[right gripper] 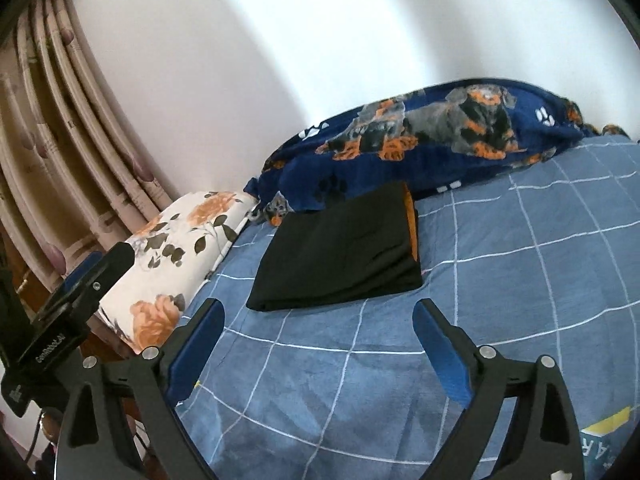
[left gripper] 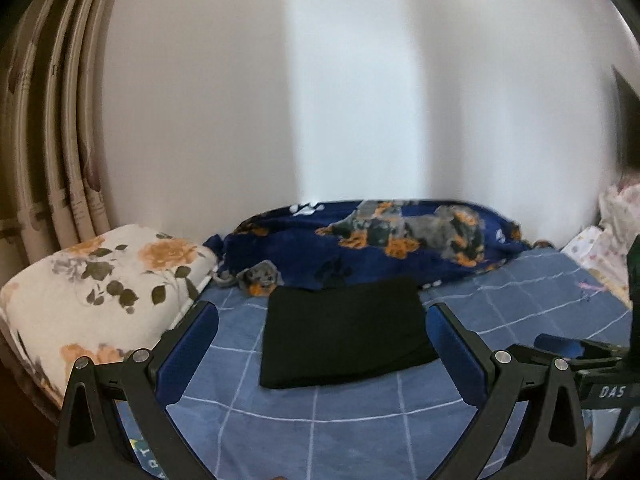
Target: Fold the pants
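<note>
The black pants (left gripper: 344, 334) lie folded into a flat rectangle on the blue checked bed sheet (left gripper: 360, 432). My left gripper (left gripper: 322, 320) is open and empty, raised in front of the pants with a finger on each side of them in view. In the right wrist view the folded pants (right gripper: 340, 248) show an orange strip at their right edge. My right gripper (right gripper: 318, 314) is open and empty, just short of the pants' near edge. The right gripper (left gripper: 560, 348) also shows at the right of the left wrist view, and the left gripper (right gripper: 84, 280) at the left of the right wrist view.
A white floral pillow (left gripper: 100, 296) lies at the left of the bed. A dark blue dog-print blanket (left gripper: 380, 240) is bunched along the white wall behind the pants. Curtains (left gripper: 60, 160) hang at the far left. More floral bedding (left gripper: 612, 248) sits at the right.
</note>
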`<state>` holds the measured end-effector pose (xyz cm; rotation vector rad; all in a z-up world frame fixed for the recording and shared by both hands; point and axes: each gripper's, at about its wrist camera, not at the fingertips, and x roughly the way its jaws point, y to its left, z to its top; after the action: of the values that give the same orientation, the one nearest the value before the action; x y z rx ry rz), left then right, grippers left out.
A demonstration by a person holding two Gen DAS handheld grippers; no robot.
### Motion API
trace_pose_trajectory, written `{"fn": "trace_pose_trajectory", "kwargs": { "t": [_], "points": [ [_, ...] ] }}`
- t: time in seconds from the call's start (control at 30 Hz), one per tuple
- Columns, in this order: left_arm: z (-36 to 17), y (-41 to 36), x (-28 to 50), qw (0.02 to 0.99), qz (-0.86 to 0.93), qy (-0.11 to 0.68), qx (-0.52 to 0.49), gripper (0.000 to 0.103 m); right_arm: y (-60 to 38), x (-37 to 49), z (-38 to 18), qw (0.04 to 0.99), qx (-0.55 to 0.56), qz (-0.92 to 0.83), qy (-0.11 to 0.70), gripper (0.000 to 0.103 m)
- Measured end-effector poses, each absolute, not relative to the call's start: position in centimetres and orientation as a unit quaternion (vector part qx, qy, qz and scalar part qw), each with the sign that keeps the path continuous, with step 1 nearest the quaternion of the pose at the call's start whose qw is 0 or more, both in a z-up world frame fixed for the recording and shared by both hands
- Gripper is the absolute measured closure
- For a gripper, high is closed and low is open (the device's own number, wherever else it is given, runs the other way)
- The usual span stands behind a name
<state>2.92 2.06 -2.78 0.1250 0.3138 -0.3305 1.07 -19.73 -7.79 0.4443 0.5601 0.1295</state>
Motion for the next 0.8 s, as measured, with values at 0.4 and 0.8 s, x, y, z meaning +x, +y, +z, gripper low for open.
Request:
{"fn": "trace_pose_trajectory", "kwargs": {
  "t": [0.4, 0.8],
  "points": [
    [-1.5, 3.9, 1.2, 0.975, -0.177, 0.132, 0.012, 0.000, -19.1, -0.7, -6.9, 0.938, 0.213, 0.057, 0.269, 0.004],
    [-2.4, 3.4, 1.3, 0.967, -0.196, 0.159, 0.024, 0.000, -18.5, -1.4, -6.6, 0.940, 0.206, 0.053, 0.267, 0.002]
  ]
}}
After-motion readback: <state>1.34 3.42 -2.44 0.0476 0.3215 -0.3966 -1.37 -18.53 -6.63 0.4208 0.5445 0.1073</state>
